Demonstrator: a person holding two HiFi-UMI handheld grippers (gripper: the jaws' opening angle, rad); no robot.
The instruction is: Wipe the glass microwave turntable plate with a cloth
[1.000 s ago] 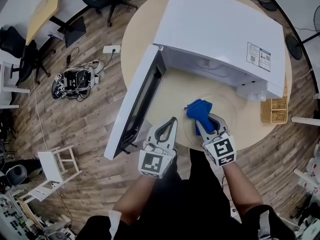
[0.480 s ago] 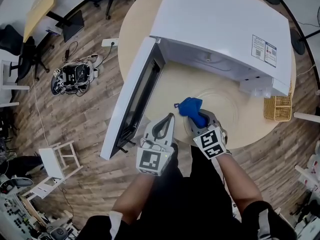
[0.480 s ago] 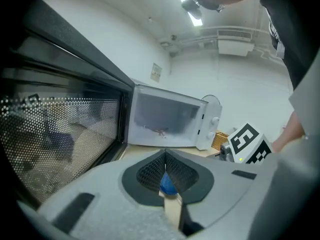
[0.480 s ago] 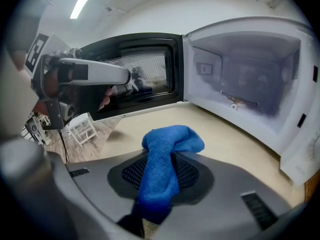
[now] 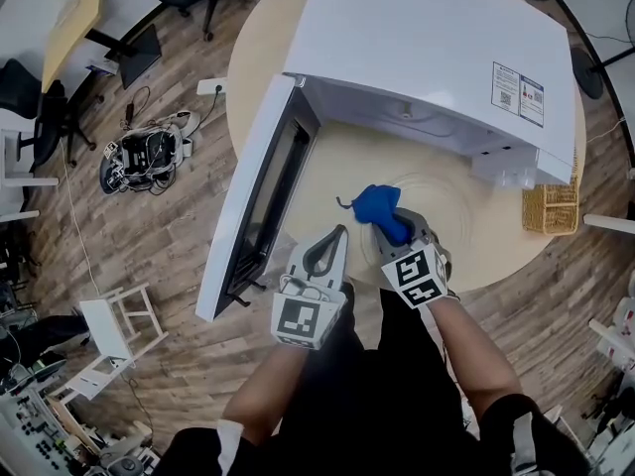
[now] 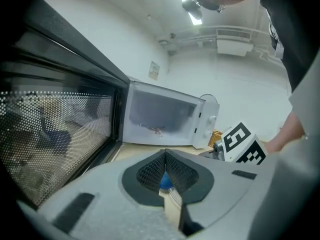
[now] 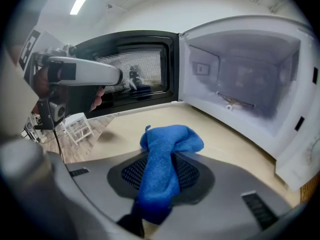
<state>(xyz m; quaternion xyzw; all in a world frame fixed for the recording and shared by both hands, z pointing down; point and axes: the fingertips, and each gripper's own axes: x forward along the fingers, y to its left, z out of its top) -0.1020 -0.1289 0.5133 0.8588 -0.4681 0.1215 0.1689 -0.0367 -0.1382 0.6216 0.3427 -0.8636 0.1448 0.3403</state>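
From the head view, a white microwave (image 5: 437,48) stands on a round wooden surface (image 5: 268,58), its door (image 5: 260,201) swung wide open to the left. The glass turntable plate (image 5: 458,216) lies flat on the surface just in front of the open cavity, showing only as faint clear rings. The right hand-held gripper (image 5: 394,224) is clamped on a blue cloth (image 5: 375,204), and the bunched end of the cloth sits over the plate's left edge; whether it presses on the glass I cannot tell from here. The left hand-held gripper (image 5: 340,236) is just beside it to the left, over the near rim of the surface, off the plate. A wicker basket (image 5: 546,211) sits at the right edge of the surface, beside the microwave.

In the left gripper view, the jaws are drawn together with nothing between them. A sliver of blue shows beyond the tips. The mesh of the open door fills the left side, and the right hand-held gripper's marker cube is at the right.

In the right gripper view, the jaws pinch the cloth along its length, its free end mushrooming out past the tips above the surface. The empty cavity is at the right, the door is behind, and a white stool (image 7: 77,126) stands on the floor (image 7: 95,139) at the left.
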